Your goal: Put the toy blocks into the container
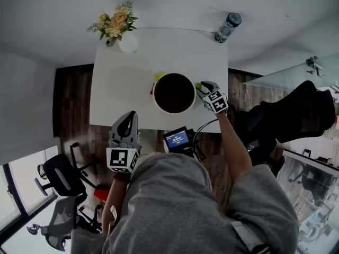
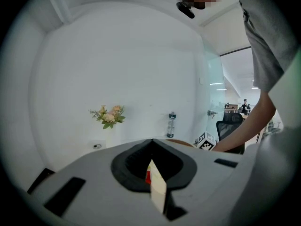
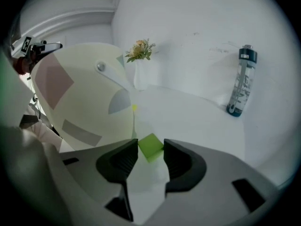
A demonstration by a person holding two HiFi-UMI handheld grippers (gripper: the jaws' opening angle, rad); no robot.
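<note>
Right now we see the green block [image 3: 150, 146] lying flat on the white table [image 1: 119, 97], in the strip between the container [image 1: 174, 93] and the table's right edge. It sits turned like a diamond, one corner pointing toward the far edge. It looks about as wide as it is long, so we make out no long axis. Our right gripper [image 3: 151, 150] slants down over it, its fingers [image 3: 120, 161] set well apart with the block between the tips, each tip meeting a side of it. Our left gripper [image 1: 128, 119] hangs at the table's near edge, left of the container, jaws clenched tight together; a pale sliver with a red patch shows at their seam, and we cannot tell what it is
</note>
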